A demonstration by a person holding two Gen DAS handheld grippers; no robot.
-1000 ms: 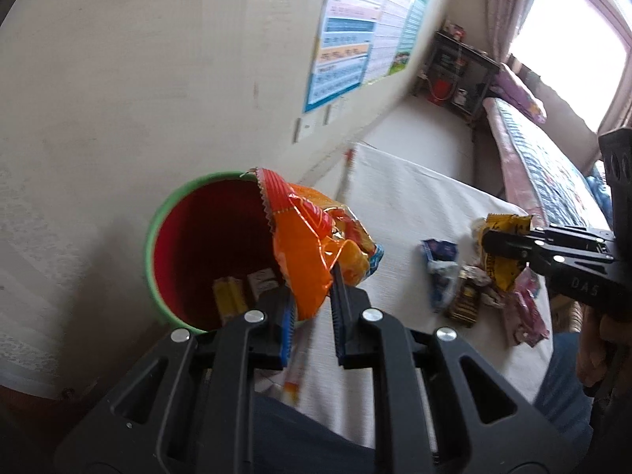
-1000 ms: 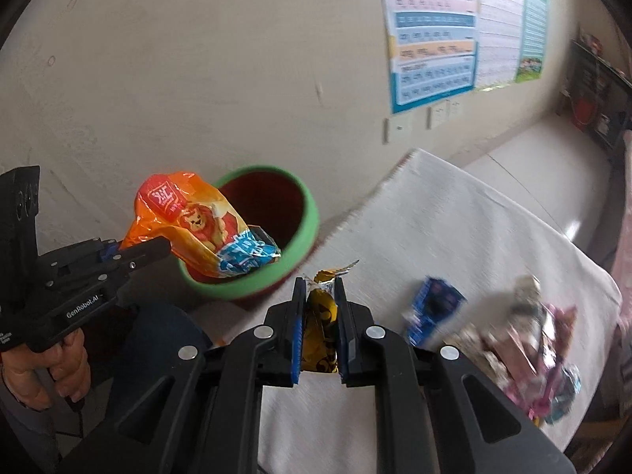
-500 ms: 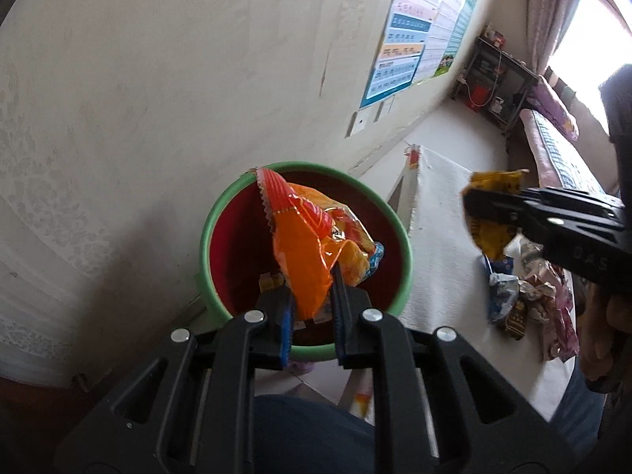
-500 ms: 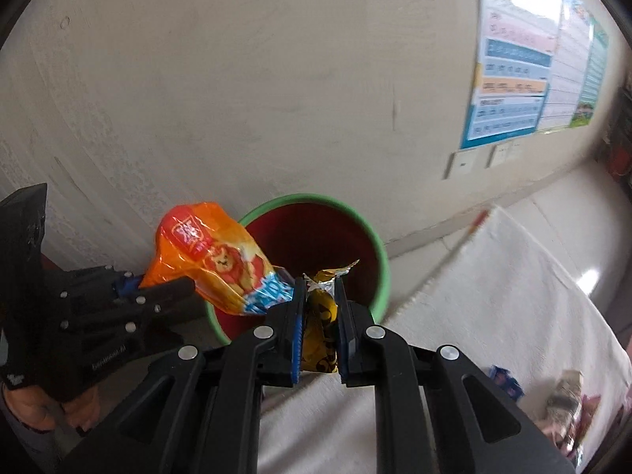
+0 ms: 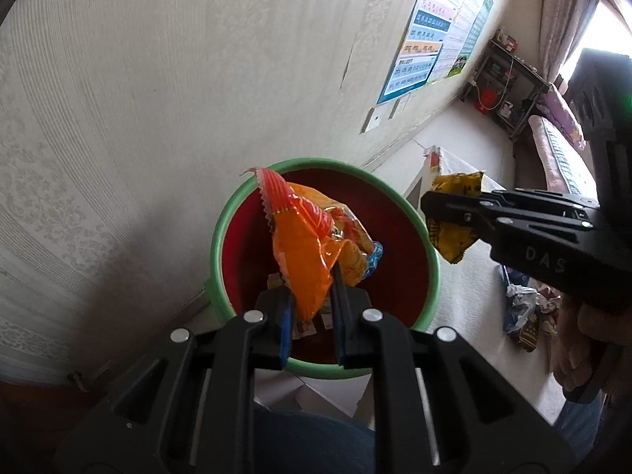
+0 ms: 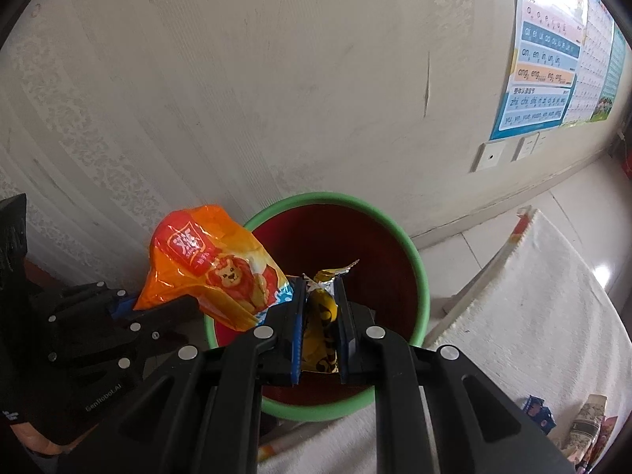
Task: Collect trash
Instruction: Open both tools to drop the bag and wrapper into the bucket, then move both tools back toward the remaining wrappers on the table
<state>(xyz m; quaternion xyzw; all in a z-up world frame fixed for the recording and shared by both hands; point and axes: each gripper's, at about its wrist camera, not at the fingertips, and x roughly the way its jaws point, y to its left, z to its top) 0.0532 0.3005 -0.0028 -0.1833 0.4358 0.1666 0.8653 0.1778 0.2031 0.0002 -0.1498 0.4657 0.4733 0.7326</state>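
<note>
Beneath a pinyin poster (image 6: 547, 59), both fingers pinch wrappers over the bin (image 5: 221, 237): lion-printed orange (image 5: 312, 260), yellow (image 6: 322, 316).

Orange snack bag (image 5: 312, 252): hanging crumpled over the bin's mouth
Yellow wrapper (image 6: 322, 324): dangling above the rim — pinched upright
Bin (image 5: 221, 237): standing open — green rim, red inside

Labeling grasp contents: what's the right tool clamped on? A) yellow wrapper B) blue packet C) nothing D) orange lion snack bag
A: the right tool is shut on the yellow wrapper above the green-rimmed bin; the orange bag is in the left tool.
</note>
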